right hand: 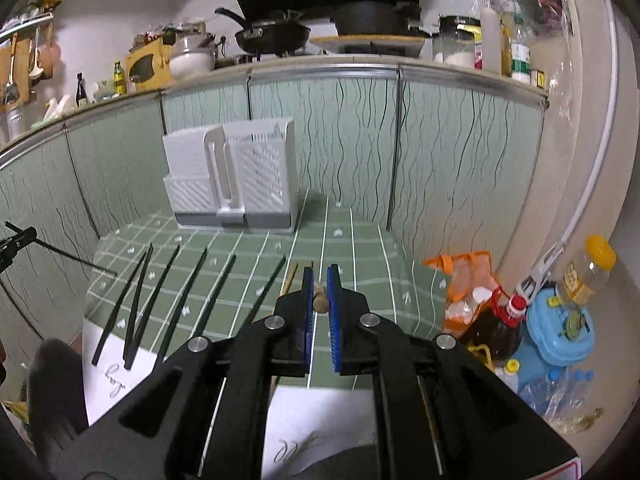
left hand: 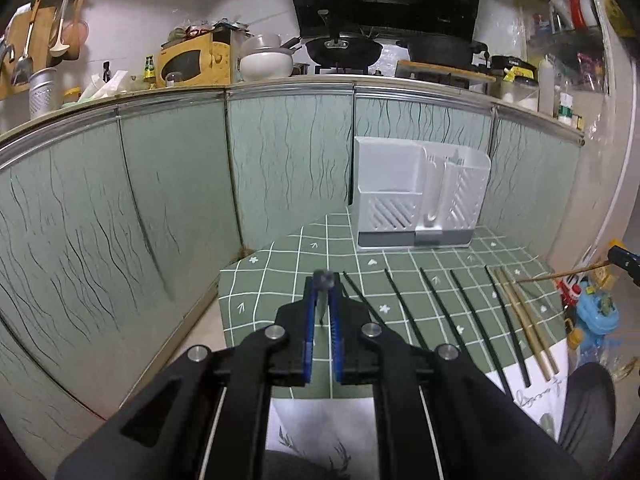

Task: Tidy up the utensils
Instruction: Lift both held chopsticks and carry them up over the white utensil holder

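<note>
A white slotted utensil holder stands at the back of a green checked table; it also shows in the right wrist view. Several dark chopsticks and a wooden pair lie in a row on the table. My left gripper is shut on a dark chopstick, held above the table's left part. My right gripper is shut on a wooden chopstick, above the table's right part. The dark chopsticks lie to its left.
Green cabinet doors rise behind the table under a crowded kitchen counter. Bottles, an orange bag and a blue container stand on the floor at the table's right. White paper lies at the table's front edge.
</note>
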Action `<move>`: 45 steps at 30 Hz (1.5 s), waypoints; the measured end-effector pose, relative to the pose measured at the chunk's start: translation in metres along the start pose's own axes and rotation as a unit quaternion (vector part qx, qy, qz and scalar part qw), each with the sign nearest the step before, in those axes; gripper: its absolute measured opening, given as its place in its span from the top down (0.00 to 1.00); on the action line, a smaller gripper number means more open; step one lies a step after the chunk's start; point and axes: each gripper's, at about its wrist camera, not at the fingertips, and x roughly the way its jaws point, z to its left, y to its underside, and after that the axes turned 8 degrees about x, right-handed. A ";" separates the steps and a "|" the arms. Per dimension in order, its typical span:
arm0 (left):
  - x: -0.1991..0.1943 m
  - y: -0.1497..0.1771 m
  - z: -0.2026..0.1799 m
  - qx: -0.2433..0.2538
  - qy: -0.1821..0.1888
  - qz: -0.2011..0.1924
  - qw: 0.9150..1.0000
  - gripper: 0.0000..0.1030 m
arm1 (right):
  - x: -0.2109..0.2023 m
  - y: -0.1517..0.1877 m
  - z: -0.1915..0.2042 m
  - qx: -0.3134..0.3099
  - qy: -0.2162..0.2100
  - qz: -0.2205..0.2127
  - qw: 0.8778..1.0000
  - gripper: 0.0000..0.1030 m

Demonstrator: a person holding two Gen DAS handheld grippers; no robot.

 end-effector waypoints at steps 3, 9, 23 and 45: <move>-0.002 -0.006 0.000 0.007 -0.003 -0.009 1.000 0.92 | 0.002 -0.010 0.000 0.000 -0.005 -0.006 1.000 0.94; 0.000 -0.022 0.007 0.006 0.016 -0.014 1.000 0.92 | 0.009 -0.027 0.000 -0.006 -0.012 -0.004 1.000 0.94; 0.037 -0.083 0.008 0.046 0.106 -0.021 0.993 0.92 | 0.029 -0.105 0.008 -0.044 -0.079 0.027 0.996 0.94; 0.079 -0.245 -0.069 0.061 0.205 -0.072 0.974 0.92 | 0.052 -0.249 0.043 -0.059 -0.180 0.038 0.981 0.94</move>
